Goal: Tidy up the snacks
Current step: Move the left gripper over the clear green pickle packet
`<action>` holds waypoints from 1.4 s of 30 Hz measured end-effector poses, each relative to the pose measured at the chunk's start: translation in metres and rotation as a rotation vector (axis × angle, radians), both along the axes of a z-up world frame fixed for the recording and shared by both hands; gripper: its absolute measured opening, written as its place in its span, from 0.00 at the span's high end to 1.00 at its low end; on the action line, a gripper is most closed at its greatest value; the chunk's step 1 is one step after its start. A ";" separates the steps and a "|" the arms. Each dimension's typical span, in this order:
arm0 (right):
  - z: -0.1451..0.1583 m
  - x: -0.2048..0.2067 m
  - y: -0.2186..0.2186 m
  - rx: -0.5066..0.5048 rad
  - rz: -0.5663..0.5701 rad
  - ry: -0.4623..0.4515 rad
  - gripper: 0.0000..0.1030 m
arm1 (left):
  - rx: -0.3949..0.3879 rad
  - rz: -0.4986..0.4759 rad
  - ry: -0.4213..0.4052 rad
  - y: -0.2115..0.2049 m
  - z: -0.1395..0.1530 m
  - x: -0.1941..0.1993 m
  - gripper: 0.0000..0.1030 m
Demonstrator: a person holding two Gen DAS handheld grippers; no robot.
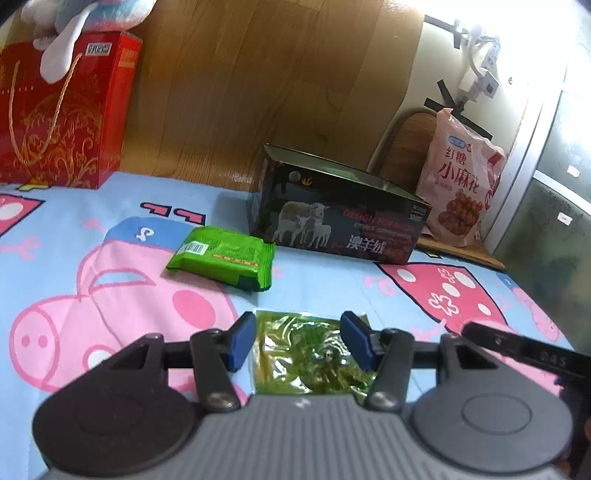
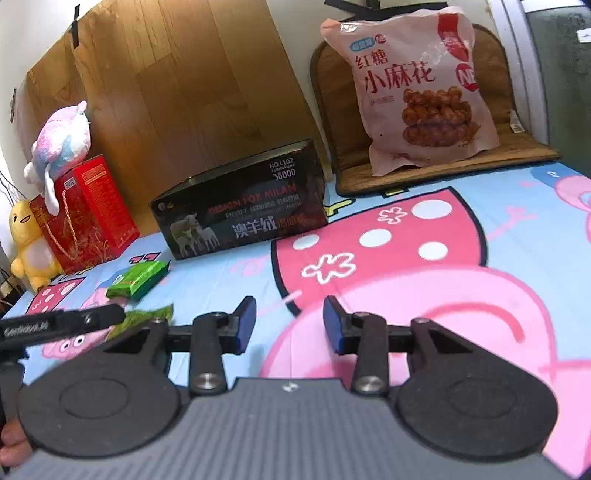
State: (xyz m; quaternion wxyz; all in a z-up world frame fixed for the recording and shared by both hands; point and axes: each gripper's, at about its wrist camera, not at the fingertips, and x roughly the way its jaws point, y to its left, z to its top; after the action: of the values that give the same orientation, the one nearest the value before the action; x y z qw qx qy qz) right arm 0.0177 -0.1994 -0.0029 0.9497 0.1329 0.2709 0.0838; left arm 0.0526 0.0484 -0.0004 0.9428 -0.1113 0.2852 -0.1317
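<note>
1. the left gripper point(image 1: 299, 341) has its blue pads point(image 1: 242, 341) set moderately apart, with a clear yellow-green snack pouch point(image 1: 310, 354) lying on the sheet between them; whether the pads touch it i cannot tell.
2. the right gripper point(image 2: 289, 325) has its fingers narrowly parted, with only the pig-cartoon bedsheet point(image 2: 406, 280) between them.
3. a green snack packet point(image 1: 223, 258) with a barcode label lies at 11 o'clock from the left gripper, just beside the black box point(image 1: 340, 218).
4. the black box reads "design for milan", "no l102" and "澳羊绒", with sheep pictured.
5. a pink bag point(image 2: 417, 88) at 1 o'clock of the right gripper reads "红糖 小麻花".
6. a red gift box point(image 1: 62, 110) with a gold cord stands at 10 o'clock from the left gripper, a plush toy point(image 1: 74, 22) on top.
</note>
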 end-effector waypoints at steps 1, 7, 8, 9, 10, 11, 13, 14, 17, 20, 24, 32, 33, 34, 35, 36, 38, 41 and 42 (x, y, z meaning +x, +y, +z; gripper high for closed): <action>0.000 -0.004 0.000 -0.002 0.001 0.000 0.58 | 0.007 0.002 -0.006 -0.001 0.000 -0.001 0.50; -0.002 -0.022 -0.011 0.035 -0.022 -0.001 0.58 | 0.047 0.020 -0.039 -0.006 0.002 -0.009 0.50; -0.002 -0.024 -0.012 0.038 -0.026 -0.005 0.58 | 0.052 0.025 -0.046 -0.006 0.002 -0.010 0.50; -0.002 -0.026 -0.013 0.041 -0.027 -0.008 0.58 | 0.058 0.030 -0.053 -0.007 0.003 -0.012 0.50; -0.002 -0.027 -0.014 0.046 -0.028 -0.010 0.58 | 0.065 0.033 -0.060 -0.007 0.003 -0.014 0.50; -0.003 -0.028 -0.015 0.050 -0.029 -0.009 0.58 | 0.075 0.037 -0.063 -0.007 0.003 -0.016 0.50; -0.003 -0.029 -0.017 0.057 -0.027 -0.008 0.58 | 0.092 0.047 -0.066 -0.009 0.003 -0.019 0.50; -0.004 -0.028 -0.016 0.057 -0.024 -0.007 0.58 | 0.098 0.052 -0.071 -0.009 0.003 -0.022 0.50; -0.004 -0.027 -0.014 0.048 -0.015 0.000 0.58 | 0.111 0.069 -0.088 -0.008 0.004 -0.030 0.50; -0.004 -0.028 -0.014 0.050 -0.009 0.001 0.58 | 0.116 0.078 -0.091 -0.007 0.004 -0.033 0.48; -0.005 -0.028 -0.013 0.049 -0.002 0.003 0.58 | 0.104 0.085 -0.089 -0.004 0.004 -0.035 0.48; -0.006 -0.029 -0.011 0.041 0.001 0.006 0.55 | 0.097 0.080 -0.086 0.000 0.003 -0.034 0.48; -0.006 -0.028 -0.010 0.038 0.002 0.007 0.55 | 0.098 0.078 -0.088 -0.001 0.003 -0.034 0.48; -0.006 -0.028 -0.010 0.036 0.003 0.008 0.55 | 0.098 0.076 -0.089 0.000 0.004 -0.034 0.48; -0.006 -0.029 -0.009 0.034 0.002 0.008 0.55 | 0.098 0.074 -0.090 0.000 0.004 -0.034 0.48; -0.006 -0.029 -0.009 0.033 0.002 0.009 0.55 | 0.097 0.074 -0.091 0.000 0.004 -0.034 0.48; -0.006 -0.029 -0.009 0.032 0.002 0.009 0.55 | 0.097 0.073 -0.091 0.000 0.004 -0.034 0.48; -0.006 -0.028 -0.009 0.034 0.002 0.009 0.55 | 0.098 0.074 -0.091 0.000 0.004 -0.034 0.48; -0.006 -0.028 -0.009 0.035 0.002 0.009 0.55 | 0.098 0.074 -0.091 0.000 0.004 -0.034 0.48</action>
State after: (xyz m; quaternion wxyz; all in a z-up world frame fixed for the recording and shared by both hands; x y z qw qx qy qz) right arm -0.0106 -0.2086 -0.0090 0.9460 0.1495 0.2736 0.0890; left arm 0.0185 0.0482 0.0032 0.9634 -0.0693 0.2437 -0.0876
